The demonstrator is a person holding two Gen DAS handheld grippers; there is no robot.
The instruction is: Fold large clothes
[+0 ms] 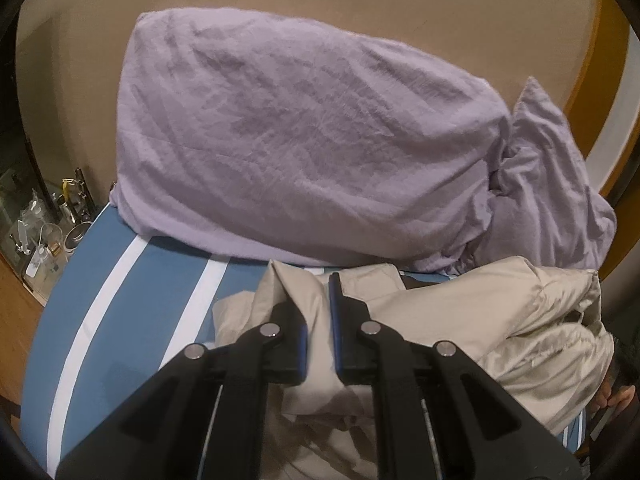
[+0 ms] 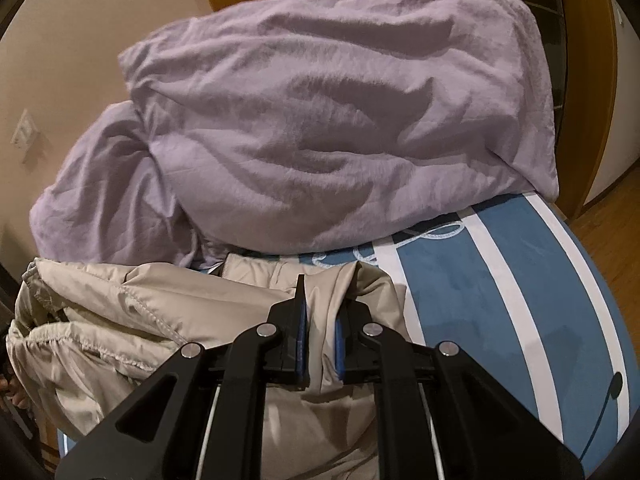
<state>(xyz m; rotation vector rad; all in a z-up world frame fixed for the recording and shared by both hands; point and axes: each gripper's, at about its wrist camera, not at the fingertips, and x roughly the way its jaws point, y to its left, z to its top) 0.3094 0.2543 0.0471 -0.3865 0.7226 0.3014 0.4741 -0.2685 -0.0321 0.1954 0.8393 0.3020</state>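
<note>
Beige jacket (image 1: 320, 344) fabric sits pinched inside both closed grippers.

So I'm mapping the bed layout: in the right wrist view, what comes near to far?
Right gripper → beige jacket → lilac duvet → wall.

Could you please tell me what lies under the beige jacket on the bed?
The blue-and-white striped bedcover runs under the beige jacket. Whether anything else lies beneath cannot be seen; the fabric covers it.

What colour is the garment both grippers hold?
Beige garment, clearest in the right wrist view.
</note>
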